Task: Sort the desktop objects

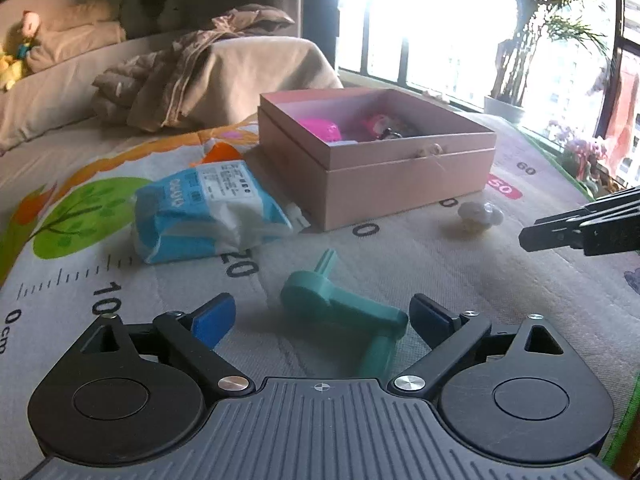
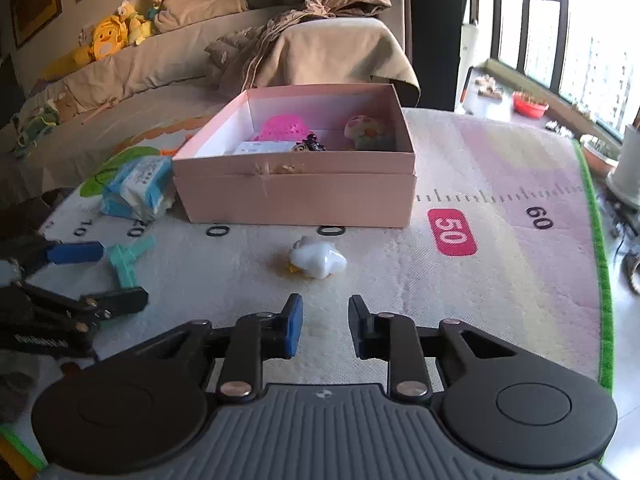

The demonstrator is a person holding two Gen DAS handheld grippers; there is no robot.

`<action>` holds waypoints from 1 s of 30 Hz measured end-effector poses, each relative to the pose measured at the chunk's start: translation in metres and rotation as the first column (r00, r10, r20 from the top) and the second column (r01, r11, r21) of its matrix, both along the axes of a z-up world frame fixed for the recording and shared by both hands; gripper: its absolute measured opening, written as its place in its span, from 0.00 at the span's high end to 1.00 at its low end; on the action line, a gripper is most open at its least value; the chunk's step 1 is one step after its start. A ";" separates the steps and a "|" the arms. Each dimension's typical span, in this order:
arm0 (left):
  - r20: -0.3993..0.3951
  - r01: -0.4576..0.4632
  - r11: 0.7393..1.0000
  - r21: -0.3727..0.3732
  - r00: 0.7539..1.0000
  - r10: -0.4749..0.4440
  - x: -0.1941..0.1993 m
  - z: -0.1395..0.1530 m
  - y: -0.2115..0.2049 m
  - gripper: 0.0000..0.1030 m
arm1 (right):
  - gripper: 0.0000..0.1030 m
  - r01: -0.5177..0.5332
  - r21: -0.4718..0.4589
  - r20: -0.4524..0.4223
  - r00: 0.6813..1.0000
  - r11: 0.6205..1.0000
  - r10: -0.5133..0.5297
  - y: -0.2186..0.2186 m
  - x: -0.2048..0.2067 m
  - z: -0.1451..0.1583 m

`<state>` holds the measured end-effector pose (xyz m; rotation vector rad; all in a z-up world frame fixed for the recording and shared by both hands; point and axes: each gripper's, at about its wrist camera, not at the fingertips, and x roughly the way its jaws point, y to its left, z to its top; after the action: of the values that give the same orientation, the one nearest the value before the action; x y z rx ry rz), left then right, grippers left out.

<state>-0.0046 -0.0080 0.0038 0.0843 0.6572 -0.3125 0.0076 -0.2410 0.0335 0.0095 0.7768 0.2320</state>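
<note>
Left hand-held gripper (image 1: 322,318) spread wide around teal toy (image 1: 340,308), unpinched, for boxing; right hand-held gripper (image 2: 325,326) narrowed, empty, short of white toy (image 2: 318,258).

glossy white plastic toy (image 2: 318,258) on woven mat (image 2: 500,280).

Left tongs (image 1: 322,320) spread wide around teal toy (image 1: 344,312) on mat (image 1: 500,292); pink box (image 1: 400,172) beyond.
</note>
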 end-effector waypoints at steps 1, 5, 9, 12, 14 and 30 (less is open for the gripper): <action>0.003 -0.007 1.000 -0.005 1.000 0.007 -0.001 0.001 0.002 0.04 | 0.76 -0.004 0.009 -0.006 1.000 1.000 0.004 0.000 0.000 0.001; 0.016 -0.038 0.998 -0.049 0.999 0.039 -0.004 0.002 0.010 0.03 | 0.76 0.000 -0.047 0.005 1.000 0.999 0.000 0.008 -0.001 0.004; -0.007 -0.064 0.995 -0.074 0.998 0.064 -0.002 0.002 0.016 0.02 | 0.72 -0.030 -0.147 0.037 0.999 0.989 0.036 0.016 -0.013 0.006; -0.009 -0.068 0.995 -0.072 0.998 0.067 -0.001 0.002 0.015 0.01 | 0.67 -0.074 -0.213 0.055 0.995 0.974 0.087 0.025 -0.022 0.002; -0.006 -0.067 0.996 -0.067 0.998 0.067 -0.002 0.002 0.014 0.01 | 0.67 -0.080 -0.242 0.065 0.993 0.967 0.098 0.030 -0.023 -0.002; -0.018 -0.068 0.995 -0.072 0.998 0.067 0.000 0.000 0.014 0.00 | 0.79 -0.114 -0.363 0.118 0.979 0.925 0.167 0.067 0.020 -0.013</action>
<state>-0.0044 0.0058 0.0039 -0.0099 0.6617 -0.2723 0.0277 -0.1738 0.0210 -0.4034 0.6639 0.2231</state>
